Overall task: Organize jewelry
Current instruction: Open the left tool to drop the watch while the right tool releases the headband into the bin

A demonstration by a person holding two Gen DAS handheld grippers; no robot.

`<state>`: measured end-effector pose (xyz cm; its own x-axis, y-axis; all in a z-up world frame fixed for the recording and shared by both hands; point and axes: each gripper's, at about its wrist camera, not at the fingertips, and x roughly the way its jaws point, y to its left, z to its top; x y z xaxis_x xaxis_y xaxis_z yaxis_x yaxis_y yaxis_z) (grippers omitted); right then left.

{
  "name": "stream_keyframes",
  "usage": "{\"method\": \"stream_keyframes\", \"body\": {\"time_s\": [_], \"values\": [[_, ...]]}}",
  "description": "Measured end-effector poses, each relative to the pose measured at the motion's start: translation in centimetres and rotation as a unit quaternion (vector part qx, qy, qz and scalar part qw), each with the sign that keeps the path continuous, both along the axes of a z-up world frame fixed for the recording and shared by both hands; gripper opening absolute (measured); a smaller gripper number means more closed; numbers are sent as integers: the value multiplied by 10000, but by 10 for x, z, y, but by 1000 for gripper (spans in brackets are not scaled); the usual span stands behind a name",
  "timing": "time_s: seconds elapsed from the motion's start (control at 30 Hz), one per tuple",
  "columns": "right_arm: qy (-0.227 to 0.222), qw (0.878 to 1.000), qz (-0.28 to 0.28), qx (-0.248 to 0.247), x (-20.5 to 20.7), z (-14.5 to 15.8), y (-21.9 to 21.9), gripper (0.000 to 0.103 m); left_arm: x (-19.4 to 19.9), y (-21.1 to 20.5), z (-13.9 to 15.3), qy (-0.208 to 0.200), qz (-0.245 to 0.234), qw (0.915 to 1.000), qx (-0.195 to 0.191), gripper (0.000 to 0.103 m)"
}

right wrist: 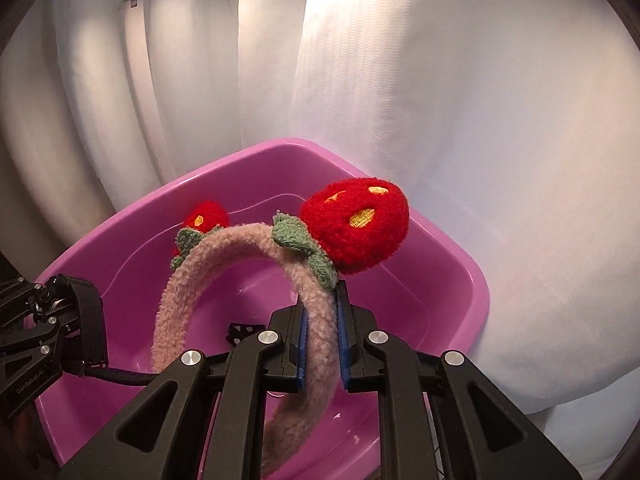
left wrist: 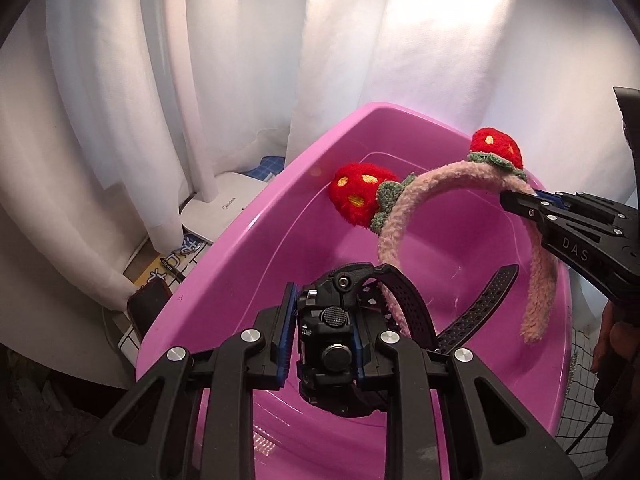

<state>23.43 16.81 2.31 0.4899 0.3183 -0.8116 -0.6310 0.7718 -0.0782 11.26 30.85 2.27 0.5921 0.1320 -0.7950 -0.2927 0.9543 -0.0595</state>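
Note:
My left gripper [left wrist: 324,320] is shut on the case of a black watch [left wrist: 328,344], held over the inside of a pink plastic basin [left wrist: 248,248]. The watch's perforated strap [left wrist: 476,312] hangs down toward the basin floor. My right gripper [right wrist: 322,320] is shut on one side of a fuzzy pink headband [right wrist: 176,300] with two red knitted strawberries [right wrist: 356,224]; it hangs above the basin [right wrist: 460,280]. In the left wrist view the right gripper [left wrist: 520,200] comes in from the right with the headband [left wrist: 440,178]. The left gripper [right wrist: 52,312] shows at the left edge of the right wrist view.
White curtains [left wrist: 120,80] close off the back and sides. Left of the basin stand a white appliance base [left wrist: 224,204], a phone in a red case [left wrist: 146,308] and a pen [left wrist: 172,270]. A hand [left wrist: 612,340] and a mesh surface [left wrist: 576,400] show at the right edge.

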Motion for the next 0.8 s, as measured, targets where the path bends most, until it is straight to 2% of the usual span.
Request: {"method": "stream_keyframes", "body": {"time_s": [0.2,0.27,0.33,0.4,0.47,0.5,0.53,0.57,0.63,0.8], "values": [[200,9996,-29,-183,12,-12,10,14,8,5,-13,294,35,9995,-102,26],[281,9993,-33,-233,15,-15,13,21,9,7,-16,362,68,9992,-144,30],[311,9991,-50,-275,17,-17,14,41,9,9,-20,527,132,9984,-153,32],[372,9989,-42,-293,18,-19,15,51,8,10,-21,537,141,9982,-229,37],[322,9991,-50,-257,17,-17,15,55,4,10,-15,396,120,9989,-239,55],[292,9993,-66,-241,17,-16,15,58,4,8,-12,341,72,9992,-211,59],[268,9994,-74,-229,17,-14,15,60,3,6,-7,301,115,9994,-79,76],[249,9994,-77,-216,18,-12,15,60,1,3,-3,205,161,9996,58,83],[248,9996,-85,-146,19,-10,13,61,-2,0,5,65,116,9998,156,84],[194,9997,-133,3,16,-3,12,61,-5,0,9,75,163,9997,178,84]]}}
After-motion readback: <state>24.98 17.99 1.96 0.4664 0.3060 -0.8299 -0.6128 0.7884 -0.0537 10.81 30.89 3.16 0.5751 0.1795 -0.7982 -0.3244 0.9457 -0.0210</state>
